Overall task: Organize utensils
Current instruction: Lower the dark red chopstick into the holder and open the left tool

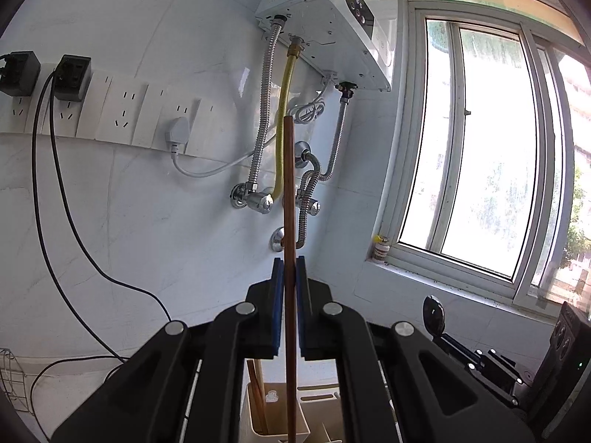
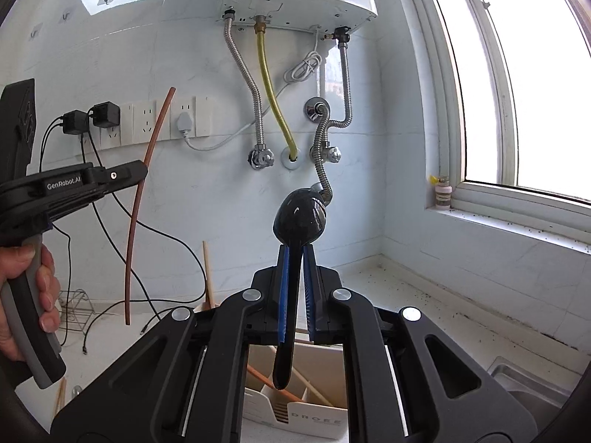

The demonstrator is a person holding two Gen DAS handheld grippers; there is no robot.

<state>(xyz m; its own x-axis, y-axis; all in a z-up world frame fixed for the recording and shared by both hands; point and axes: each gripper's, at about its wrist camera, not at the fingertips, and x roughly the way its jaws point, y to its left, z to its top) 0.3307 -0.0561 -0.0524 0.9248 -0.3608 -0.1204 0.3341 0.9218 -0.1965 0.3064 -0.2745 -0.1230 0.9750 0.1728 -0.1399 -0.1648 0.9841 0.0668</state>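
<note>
The bench [image 2: 399, 295] is pale and speckled with dark grit toward the far right corner; a cream utensil holder [image 2: 295, 406] stands on it near the middle; a wire rack [image 2: 75, 310] and trailing black cables [image 2: 110, 306] rest at the left.

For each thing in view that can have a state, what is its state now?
left gripper: shut on the brown chopstick, held upright.
right gripper: shut on the black spoon, bowl up.
utensil holder: already holds chopsticks.
white plug: plugged into the wall socket.
window: cannot tell if shut.
</note>
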